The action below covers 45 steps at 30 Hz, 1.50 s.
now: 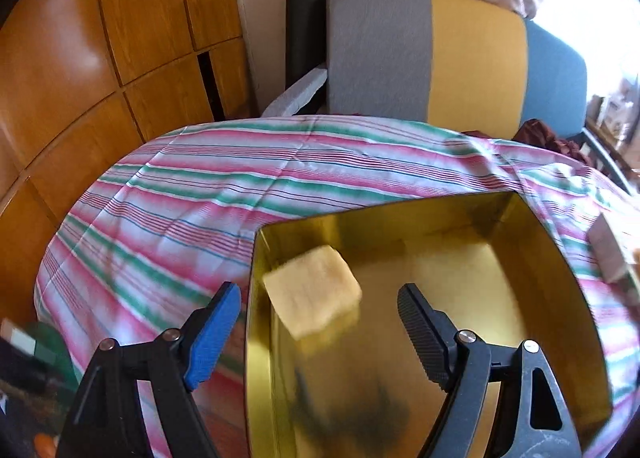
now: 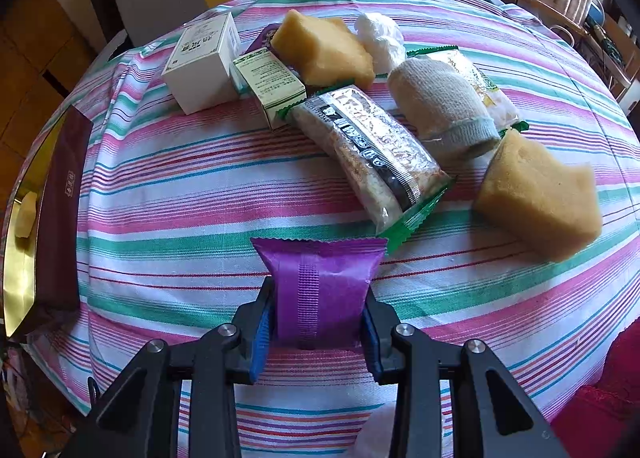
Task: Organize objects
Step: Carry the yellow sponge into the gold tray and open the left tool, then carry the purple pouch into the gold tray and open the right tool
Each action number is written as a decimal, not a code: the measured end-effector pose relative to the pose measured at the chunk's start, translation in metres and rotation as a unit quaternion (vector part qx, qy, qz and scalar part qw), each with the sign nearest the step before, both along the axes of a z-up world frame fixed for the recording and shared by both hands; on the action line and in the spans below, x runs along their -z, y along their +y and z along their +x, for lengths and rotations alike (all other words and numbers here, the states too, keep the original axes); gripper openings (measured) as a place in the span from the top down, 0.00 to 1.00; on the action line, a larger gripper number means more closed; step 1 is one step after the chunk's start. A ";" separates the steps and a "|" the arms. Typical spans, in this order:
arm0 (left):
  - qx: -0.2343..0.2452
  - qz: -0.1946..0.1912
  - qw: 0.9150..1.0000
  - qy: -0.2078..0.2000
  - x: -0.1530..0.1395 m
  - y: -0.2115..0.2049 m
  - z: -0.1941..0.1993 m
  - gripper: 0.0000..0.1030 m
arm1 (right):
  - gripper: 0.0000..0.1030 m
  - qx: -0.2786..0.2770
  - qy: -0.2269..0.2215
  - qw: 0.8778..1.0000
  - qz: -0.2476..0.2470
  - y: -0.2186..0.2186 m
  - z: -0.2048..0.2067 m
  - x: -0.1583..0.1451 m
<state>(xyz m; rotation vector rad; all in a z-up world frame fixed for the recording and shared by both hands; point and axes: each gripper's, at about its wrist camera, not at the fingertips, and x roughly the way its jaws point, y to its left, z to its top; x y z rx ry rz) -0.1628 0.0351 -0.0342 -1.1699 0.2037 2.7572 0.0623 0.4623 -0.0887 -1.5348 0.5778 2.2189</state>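
1. The left claw [image 1: 320, 322] stands with its fingers wide apart over the gold tin [image 1: 560, 298], nothing between the pads. A yellow sponge block [image 1: 314, 292] shows blurred and tilted just ahead of the fingertips, inside the tin near its far left corner; I cannot tell whether it is resting on the bottom or not yet settled.

2. The right claw [image 2: 318, 322] is clamped on a purple packet [image 2: 320, 278], its pads pressing the two sides, at the near edge of the tabletop [image 2: 180, 197].

3. From that side the tin [image 2: 18, 266] sits at the left edge of the tabletop, the sponge block [image 2: 27, 213] visible inside it.

4. Waiting in a loose heap toward the far side: a white box [image 2: 204, 61], a small green-and-white carton [image 2: 272, 81], a sponge [image 2: 324, 49], a white crumpled bag [image 2: 380, 37], a long snack packet [image 2: 372, 153], a rolled sock [image 2: 444, 109] and another sponge [image 2: 536, 193] at the right.

5. I would say the step in hand is filling the tin: one piece delivered by the left, the next gripped by the right.

6. The next move likely calls for carrying the purple packet across to the tin, with the left claw drawing clear first so the two do not meet over the opening.
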 end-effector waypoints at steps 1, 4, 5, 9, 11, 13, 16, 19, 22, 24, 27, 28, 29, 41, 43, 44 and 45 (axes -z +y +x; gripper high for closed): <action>0.003 -0.002 1.000 0.002 -0.001 0.002 0.009 0.21 | 0.64 -0.001 -0.001 1.000 0.002 -0.001 -0.001 0.000; 0.010 0.006 1.000 0.000 -0.003 0.005 0.038 0.21 | 0.64 -0.005 -0.003 1.000 0.008 -0.004 -0.003 0.000; 0.013 0.013 1.000 -0.004 -0.003 0.006 0.047 0.21 | 0.64 -0.005 -0.003 1.000 0.009 -0.004 -0.003 0.000; 0.021 0.024 0.999 -0.005 -0.004 0.011 0.073 0.21 | 0.64 -0.009 -0.003 1.000 0.011 -0.005 -0.003 0.000; 0.025 0.023 0.999 0.000 -0.006 0.015 0.084 0.21 | 0.65 -0.011 -0.004 1.000 0.012 -0.006 -0.003 0.000; 0.027 0.024 0.999 0.002 -0.006 0.016 0.091 0.21 | 0.65 -0.014 -0.005 1.000 0.013 -0.007 -0.001 -0.001; 0.030 0.028 0.999 0.001 -0.007 0.014 0.097 0.21 | 0.65 -0.020 -0.006 1.000 0.015 -0.011 -0.001 -0.002; 0.030 0.030 0.999 0.002 -0.008 0.013 0.102 0.21 | 0.65 -0.029 -0.005 0.999 0.013 -0.017 -0.001 -0.003; 0.033 0.029 0.999 0.004 -0.008 0.011 0.106 0.21 | 0.66 -0.036 -0.002 0.999 0.004 -0.023 0.000 -0.005; 0.033 0.030 0.999 0.005 -0.008 0.009 0.108 0.21 | 0.67 -0.042 0.005 0.999 -0.011 -0.027 -0.001 -0.007; 0.032 0.030 0.999 0.007 -0.009 0.006 0.109 0.21 | 0.67 -0.051 0.017 0.998 -0.020 -0.035 -0.005 -0.014; 0.032 0.030 0.999 0.008 -0.009 0.005 0.109 0.21 | 0.67 -0.054 0.024 0.998 -0.022 -0.038 -0.007 -0.019; 0.031 0.029 0.999 0.010 -0.009 0.003 0.110 0.21 | 0.67 -0.060 0.031 0.997 -0.024 -0.042 -0.009 -0.024; 0.016 0.042 0.999 -0.001 -0.009 -0.029 0.105 0.21 | 0.67 -0.214 0.104 0.970 -0.051 -0.168 -0.086 -0.085; 0.009 0.046 0.999 -0.002 -0.010 -0.040 0.105 0.21 | 0.67 -0.247 0.100 0.962 -0.054 -0.196 -0.104 -0.086; 0.002 0.042 0.999 0.000 -0.011 -0.048 0.104 0.21 | 0.67 -0.267 0.095 0.957 -0.058 -0.214 -0.113 -0.085; -0.003 0.039 0.999 0.001 -0.012 -0.054 0.105 0.21 | 0.67 -0.283 0.089 0.953 -0.061 -0.227 -0.122 -0.083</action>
